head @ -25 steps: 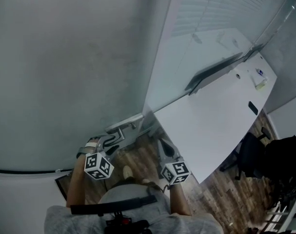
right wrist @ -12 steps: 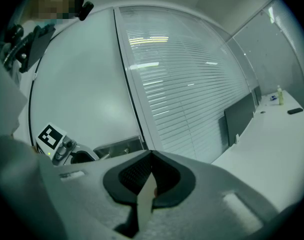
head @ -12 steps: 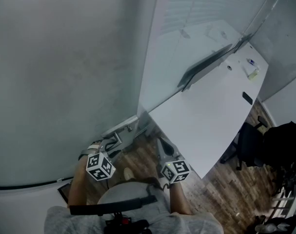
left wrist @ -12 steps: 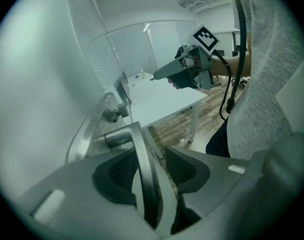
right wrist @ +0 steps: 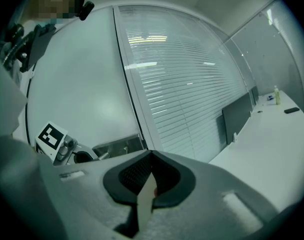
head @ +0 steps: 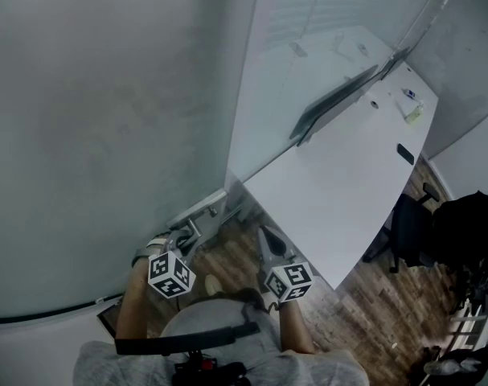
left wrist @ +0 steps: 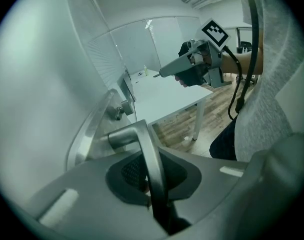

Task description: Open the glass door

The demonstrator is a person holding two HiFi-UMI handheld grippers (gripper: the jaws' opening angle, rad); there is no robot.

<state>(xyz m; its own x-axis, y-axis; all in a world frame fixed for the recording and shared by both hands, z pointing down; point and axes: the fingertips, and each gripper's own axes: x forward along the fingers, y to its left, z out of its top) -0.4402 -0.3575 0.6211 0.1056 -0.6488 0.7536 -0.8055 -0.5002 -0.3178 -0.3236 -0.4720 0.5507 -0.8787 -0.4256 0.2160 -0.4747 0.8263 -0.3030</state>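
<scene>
Door handle (left wrist: 144,149) in (just-closed) left gripper (left wrist: 153,185)

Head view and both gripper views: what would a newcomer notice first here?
The left gripper, low at the frosted glass door, has just been closing on the silver metal lever handle, which runs between its jaws. The right gripper hangs shut and empty beside it, near a long white table.

White desk (head: 340,191) stands on wood floor (head: 364,312).
</scene>
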